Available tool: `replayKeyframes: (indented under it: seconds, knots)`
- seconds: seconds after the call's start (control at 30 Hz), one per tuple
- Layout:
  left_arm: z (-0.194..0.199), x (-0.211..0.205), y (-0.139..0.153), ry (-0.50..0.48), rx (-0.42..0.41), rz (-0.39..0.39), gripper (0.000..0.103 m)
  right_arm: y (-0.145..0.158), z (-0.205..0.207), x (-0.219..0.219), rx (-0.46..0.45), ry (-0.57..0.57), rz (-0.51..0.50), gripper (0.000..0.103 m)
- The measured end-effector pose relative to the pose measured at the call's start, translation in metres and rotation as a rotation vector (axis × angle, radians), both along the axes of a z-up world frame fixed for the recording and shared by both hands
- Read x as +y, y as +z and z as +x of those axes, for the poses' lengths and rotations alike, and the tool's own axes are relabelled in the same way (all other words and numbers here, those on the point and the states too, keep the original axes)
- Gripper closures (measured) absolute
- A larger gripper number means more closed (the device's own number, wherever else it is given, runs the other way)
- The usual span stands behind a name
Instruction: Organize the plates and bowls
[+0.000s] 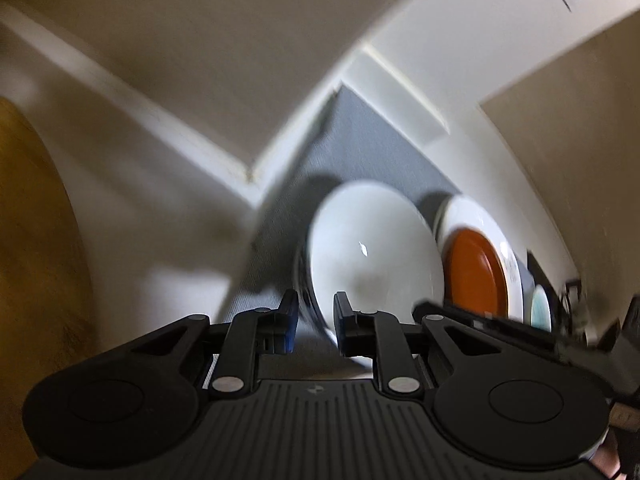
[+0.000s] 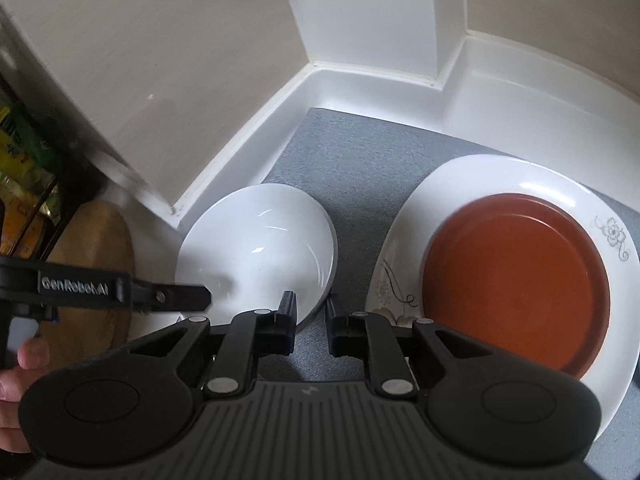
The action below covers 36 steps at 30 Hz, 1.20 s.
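Note:
A white bowl [image 1: 372, 248] [image 2: 260, 248] sits on a grey mat [image 2: 360, 160], tilted in the left wrist view. My left gripper [image 1: 314, 320] has its fingers on either side of the bowl's rim, one inside and one outside. It also shows in the right wrist view [image 2: 200, 296] reaching into the bowl from the left. An orange plate [image 2: 516, 284] [image 1: 476, 272] lies on a large white flowered plate [image 2: 404, 216] [image 1: 472, 216] to the right. My right gripper [image 2: 310, 312] hovers empty, slightly open, over the mat between bowl and plates.
White skirting [image 2: 360, 80] and beige walls close the corner behind the mat. A round wooden board [image 2: 96, 272] lies left of the bowl, beside a dark shelf with packages [image 2: 20, 152]. A teal dish [image 1: 540, 312] shows past the plates.

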<state>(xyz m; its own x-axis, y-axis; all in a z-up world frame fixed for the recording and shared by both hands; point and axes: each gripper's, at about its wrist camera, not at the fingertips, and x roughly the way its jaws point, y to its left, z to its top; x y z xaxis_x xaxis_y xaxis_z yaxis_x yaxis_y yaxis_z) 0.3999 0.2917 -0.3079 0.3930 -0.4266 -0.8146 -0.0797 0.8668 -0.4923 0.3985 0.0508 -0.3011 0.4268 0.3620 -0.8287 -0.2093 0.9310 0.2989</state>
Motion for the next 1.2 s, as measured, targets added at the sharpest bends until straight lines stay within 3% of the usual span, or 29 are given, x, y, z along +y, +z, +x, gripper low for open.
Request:
replayKeyframes:
  seconds: [0.23, 0.37, 0.57, 1.2]
  knots:
    - [0.024, 0.005, -0.012, 0.019, 0.007, 0.001, 0.083, -0.008, 0.01, -0.001, 0.032, -0.027, 0.008, 0.086]
    - [0.024, 0.009, -0.022, 0.018, 0.032, -0.041, 0.088, -0.016, 0.013, 0.001, 0.05, -0.039, 0.022, 0.083]
    - [0.019, 0.004, -0.016, 0.028, 0.06, -0.013, 0.089, -0.007, 0.006, 0.0, 0.015, -0.053, 0.051, 0.086]
    - [0.006, -0.051, 0.031, -0.052, 0.003, 0.07, 0.09, 0.022, -0.022, -0.055, -0.066, -0.133, 0.149, 0.091]
